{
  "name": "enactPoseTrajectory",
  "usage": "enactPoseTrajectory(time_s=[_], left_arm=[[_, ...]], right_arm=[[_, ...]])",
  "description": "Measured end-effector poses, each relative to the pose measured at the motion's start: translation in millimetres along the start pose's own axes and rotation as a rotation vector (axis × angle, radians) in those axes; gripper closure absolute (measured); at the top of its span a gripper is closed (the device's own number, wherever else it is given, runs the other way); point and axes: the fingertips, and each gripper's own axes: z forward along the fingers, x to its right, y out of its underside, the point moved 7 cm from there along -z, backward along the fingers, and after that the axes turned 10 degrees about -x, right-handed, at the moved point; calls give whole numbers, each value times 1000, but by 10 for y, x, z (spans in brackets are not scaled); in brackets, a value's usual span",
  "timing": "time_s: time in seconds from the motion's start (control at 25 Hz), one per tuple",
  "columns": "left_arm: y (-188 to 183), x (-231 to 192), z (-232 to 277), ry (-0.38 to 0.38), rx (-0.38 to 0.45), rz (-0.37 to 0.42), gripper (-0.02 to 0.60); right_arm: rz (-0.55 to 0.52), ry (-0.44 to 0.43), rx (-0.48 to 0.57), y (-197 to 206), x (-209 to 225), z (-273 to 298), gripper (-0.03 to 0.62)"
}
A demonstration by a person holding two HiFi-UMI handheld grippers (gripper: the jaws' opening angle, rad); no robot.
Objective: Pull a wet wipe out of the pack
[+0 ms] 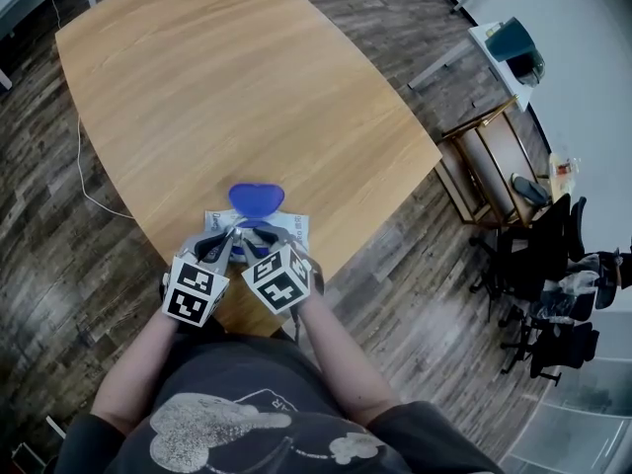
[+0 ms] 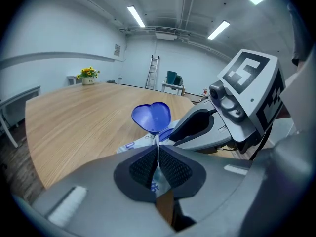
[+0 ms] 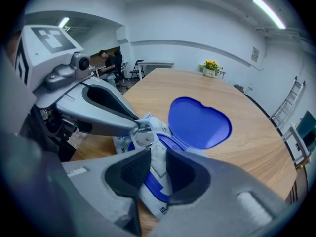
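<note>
The wet wipe pack (image 1: pixel 286 228) lies near the table's front edge, white with blue print, and its blue heart-shaped lid (image 1: pixel 256 198) stands open. My left gripper (image 1: pixel 227 247) is shut on a thin white film at the pack's edge (image 2: pixel 157 141). From the right gripper view its fingertips (image 3: pixel 139 127) pinch a translucent flap (image 3: pixel 142 138) beside the blue-rimmed opening (image 3: pixel 165 144). My right gripper (image 3: pixel 157 166) hovers close over that opening. Its jaws stand a narrow gap apart, with crumpled white wipe (image 3: pixel 157 158) showing between them; no pad visibly presses on it. In the left gripper view the right gripper (image 2: pixel 173 132) sits just right of the lid (image 2: pixel 152 116).
The wooden table (image 1: pixel 227 87) stretches away from me, and a flower pot (image 2: pixel 88 74) stands at its far end. A metal cart (image 1: pixel 499 161) and office chairs (image 1: pixel 553 284) stand to the right on the floor. A ladder (image 2: pixel 152 72) leans at the back wall.
</note>
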Motion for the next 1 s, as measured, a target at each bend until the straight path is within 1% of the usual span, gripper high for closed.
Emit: enactPoseTrajectory(time_s=[0.2, 0.4, 0.52, 0.6, 0.8, 1.0], left_arm=[[20, -7, 7, 6, -7, 3, 552], [14, -17, 8, 14, -9, -1, 552], [-4, -27, 12, 11, -5, -2, 552], [-15, -20, 6, 9, -5, -4, 552], [-21, -13, -1, 8, -14, -3, 552], [-29, -37, -12, -1, -6, -14, 552]], right_arm=[[33, -2, 6, -3, 4, 6, 507], [67, 2, 15, -8, -5, 19, 538], [50, 22, 16, -15, -1, 36, 578], [35, 34, 15, -9, -8, 36, 586], [-1, 36, 3, -31, -16, -3, 591], [9, 50, 43, -50, -6, -161, 592]])
